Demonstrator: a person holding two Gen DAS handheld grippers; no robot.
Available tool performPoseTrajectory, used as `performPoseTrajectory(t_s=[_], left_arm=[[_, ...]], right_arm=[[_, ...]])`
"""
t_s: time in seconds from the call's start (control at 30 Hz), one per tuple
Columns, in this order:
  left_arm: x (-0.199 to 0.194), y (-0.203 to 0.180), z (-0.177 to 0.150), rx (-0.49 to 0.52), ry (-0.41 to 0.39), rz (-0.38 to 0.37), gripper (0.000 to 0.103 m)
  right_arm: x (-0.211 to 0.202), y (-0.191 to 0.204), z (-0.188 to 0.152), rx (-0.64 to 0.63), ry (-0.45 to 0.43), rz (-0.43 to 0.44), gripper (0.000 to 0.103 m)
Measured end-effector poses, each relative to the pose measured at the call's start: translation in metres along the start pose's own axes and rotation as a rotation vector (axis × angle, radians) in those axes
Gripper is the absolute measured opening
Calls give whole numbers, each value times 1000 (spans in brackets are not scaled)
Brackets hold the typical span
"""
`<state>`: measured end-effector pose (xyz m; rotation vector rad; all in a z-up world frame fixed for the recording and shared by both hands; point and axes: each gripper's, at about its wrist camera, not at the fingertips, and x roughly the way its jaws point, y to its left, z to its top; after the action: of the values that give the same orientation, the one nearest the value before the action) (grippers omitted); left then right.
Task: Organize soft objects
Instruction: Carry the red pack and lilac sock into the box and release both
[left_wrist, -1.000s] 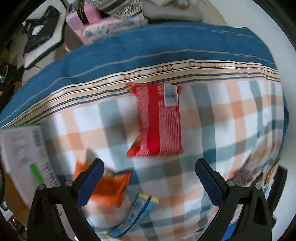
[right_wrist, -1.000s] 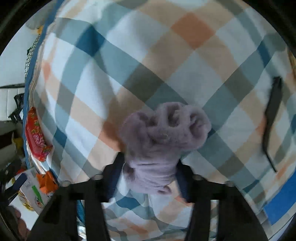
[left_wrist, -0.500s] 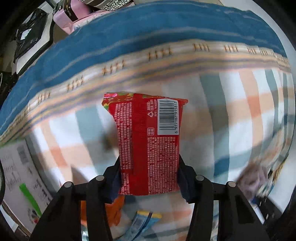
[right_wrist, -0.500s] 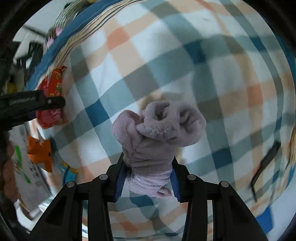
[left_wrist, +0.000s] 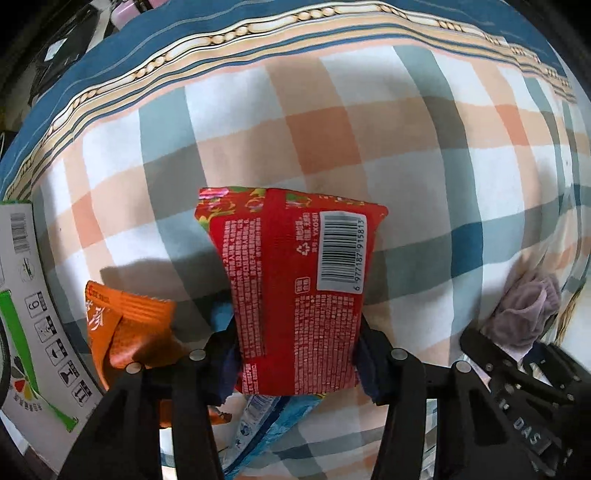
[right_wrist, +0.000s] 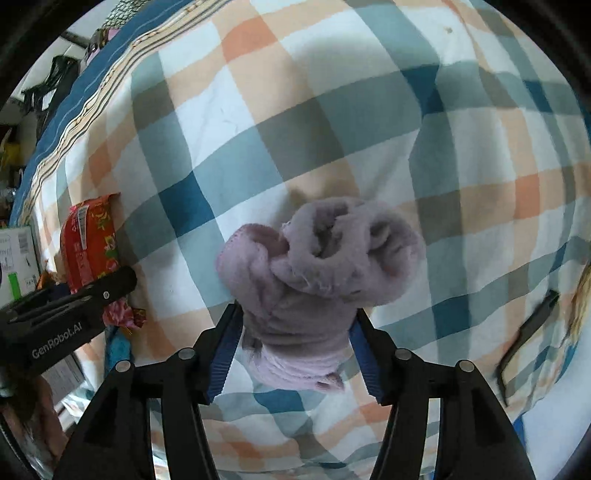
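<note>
My left gripper (left_wrist: 295, 354) is shut on a red snack packet (left_wrist: 295, 295), barcode side up, held above the checked bedsheet (left_wrist: 332, 122). My right gripper (right_wrist: 295, 350) is shut on a rolled lilac fleece sock (right_wrist: 317, 269) and holds it over the sheet. The sock and right gripper also show at the right edge of the left wrist view (left_wrist: 524, 314). The red packet also shows in the right wrist view (right_wrist: 90, 247) with the left gripper's body below it. An orange packet (left_wrist: 125, 325) and a blue packet (left_wrist: 266, 428) lie on the sheet under my left gripper.
A white cardboard box (left_wrist: 26, 295) with green print stands at the left. A dark flat strip (right_wrist: 528, 332) lies on the sheet at the right. The bed's blue striped border (left_wrist: 258, 33) runs along the far side, with clutter beyond it.
My left gripper closed on the red packet and lifted it off the sheet. My right gripper, still holding the sock, swung left toward the left gripper.
</note>
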<state>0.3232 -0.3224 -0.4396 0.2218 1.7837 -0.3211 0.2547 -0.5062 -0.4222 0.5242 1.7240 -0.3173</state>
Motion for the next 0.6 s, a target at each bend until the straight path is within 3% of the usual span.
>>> performPoseTrajectory(t_s=[0.1,0.13,0.17,0.43,0.6], left_arm=[[-6,17,-4,-11,-19,-7,46],[-7,18,-7,-12,-25,-6,45],[-9,19,-11,-13,-34,-5,45],[-52,28,-62,-6,-151,-39,44],[-96,50,-124,-31,-225,-108,44]], right_arm=[[4,-5,4,29,-11,12,58],[3,-6,4,35,-18,14,48],[1,-7,2,37,-22,11,46],[-23,-13,-29,-25,-77,35,43],[-55,3,-72,-125,-119,88,43]])
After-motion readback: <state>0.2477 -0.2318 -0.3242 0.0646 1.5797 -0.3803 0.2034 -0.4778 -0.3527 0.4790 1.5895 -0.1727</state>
